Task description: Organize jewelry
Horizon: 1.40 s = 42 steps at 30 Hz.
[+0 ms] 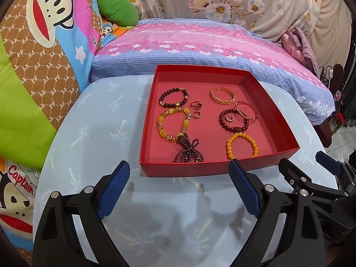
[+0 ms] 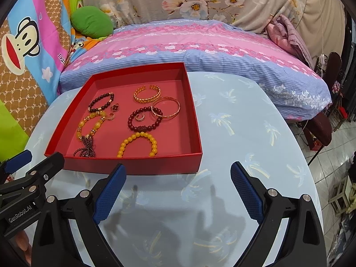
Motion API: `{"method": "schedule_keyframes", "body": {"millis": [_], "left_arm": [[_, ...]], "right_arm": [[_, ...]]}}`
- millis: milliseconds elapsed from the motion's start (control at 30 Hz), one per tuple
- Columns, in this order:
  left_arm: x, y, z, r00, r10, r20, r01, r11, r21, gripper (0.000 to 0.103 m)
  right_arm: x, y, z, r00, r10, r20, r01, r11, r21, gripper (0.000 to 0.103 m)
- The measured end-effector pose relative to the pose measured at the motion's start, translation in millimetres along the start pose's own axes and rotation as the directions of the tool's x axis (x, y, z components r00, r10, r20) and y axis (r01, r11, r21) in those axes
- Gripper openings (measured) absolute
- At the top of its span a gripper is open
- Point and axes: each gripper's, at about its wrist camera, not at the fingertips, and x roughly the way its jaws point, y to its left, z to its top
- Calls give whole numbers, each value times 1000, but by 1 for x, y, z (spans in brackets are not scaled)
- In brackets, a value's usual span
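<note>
Across the pale blue table (image 1: 93,133) we hold both claws, left claw (image 1: 179,184) and right claw (image 2: 178,187), wide open and empty near the red box (image 1: 273,120), where all the jewelry (image 2: 142,120) already lies, seemingly unsorted.

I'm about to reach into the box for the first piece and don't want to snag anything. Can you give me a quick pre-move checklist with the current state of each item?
1. Left hand-held gripper open and empty: ok.
2. Right hand-held gripper open and empty: ok.
3. Shallow red cardboard box flat on the pale blue palm-print tablecloth, both grippers short of its near wall: ok.
4. Round yellow bead bracelet lying free of other pieces: ok.
5. Dark red bead bracelet free to lift alone: not ok; the thin rose-gold bangle overlaps it and a small gold ring sits inside it.
6. Purple bead tassel separate from the amber bead bracelet: cannot tell.
</note>
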Motion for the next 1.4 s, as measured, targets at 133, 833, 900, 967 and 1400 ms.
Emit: {"method": "schedule_keyframes", "body": {"millis": [133,833,900,967,1400], "left_arm": [[-2,2,-2,1000,2,7,-2,1000,-14,93],[-7,-2,-12,1000,25,5,-25,1000,-3,95],[-7,-2,-12,1000,25,6,-25,1000,-5,95],[-7,-2,-12,1000,28,5,-28,1000,-6,95],[-8,3,-11,999,45,2,-45,999,-27,95]], "right_arm": [[0,-4,-1,1000,8,10,-8,1000,18,96],[-4,-6,-9,1000,-1,23,1,999,37,96],[-4,-6,-8,1000,-3,21,2,999,36,96],[-4,-6,-8,1000,-3,22,2,999,36,96],[-5,-5,-9,1000,-6,23,5,1000,27,96]]}}
